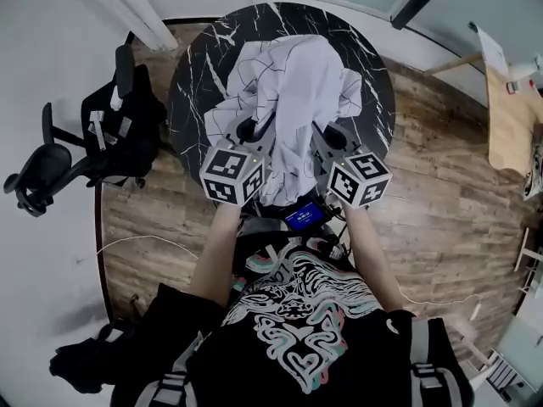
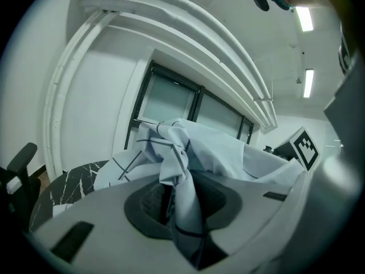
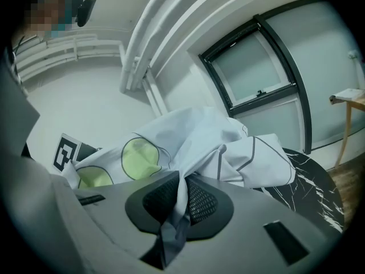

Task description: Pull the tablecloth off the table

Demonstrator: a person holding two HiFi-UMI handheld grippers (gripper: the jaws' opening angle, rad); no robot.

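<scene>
A white tablecloth [image 1: 293,87] with thin dark lines and green circles is bunched up over the round black marble table [image 1: 191,75]. Its near edge hangs lifted between my two grippers. My left gripper [image 1: 252,128] is shut on a fold of the cloth [image 2: 181,170], which runs down between its dark pads [image 2: 149,201]. At the right, my right gripper [image 1: 333,134] is shut on another fold of the cloth [image 3: 199,141], pinched between its pads [image 3: 201,201]. Most of the tabletop under the cloth is hidden.
A black office chair [image 1: 85,138] stands left of the table. The floor is wood plank [image 1: 441,202]. A pale wooden table [image 1: 513,117] sits at the far right. A dark-framed window [image 3: 256,67] lies beyond the marble table.
</scene>
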